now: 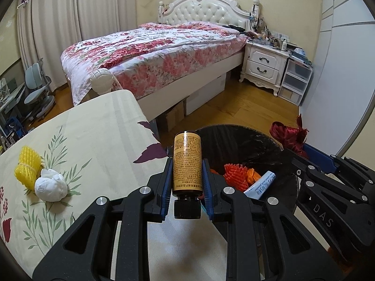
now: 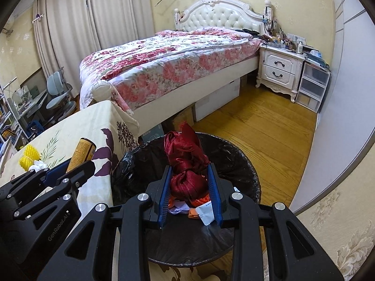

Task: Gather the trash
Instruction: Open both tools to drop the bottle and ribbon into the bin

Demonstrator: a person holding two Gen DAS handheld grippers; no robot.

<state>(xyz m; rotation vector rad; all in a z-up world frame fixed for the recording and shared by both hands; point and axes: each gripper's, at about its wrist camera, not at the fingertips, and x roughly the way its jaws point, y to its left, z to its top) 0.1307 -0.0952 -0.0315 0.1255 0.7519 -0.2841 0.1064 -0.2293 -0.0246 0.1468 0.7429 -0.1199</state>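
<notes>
Though black-capped, amber bottle (image 1: 187, 161) bears fine print.

There are two cameras, and each one sits on a tool and looks forward and down along its two fingers. Both pictures are round and bendy at the edges.

The left camera is very close to its own tool (image 1: 186, 175). It looks over the corner of the surface (image 1: 98, 126) and the near edge of the trash bin (image 1: 236, 138). The right tool (image 1: 302, 149) pokes in from the right side.

The right camera is very close to its own tool (image 2: 189, 185) and sits right above the same trash bin (image 2: 234, 159). The left tool (image 2: 68, 171) pokes in from the left side.

Both cameras face the bed (image 1: 150, 53), which is farther away, and both see the nightstand (image 2: 279, 70) and the wood floor (image 2: 257, 121).
</notes>
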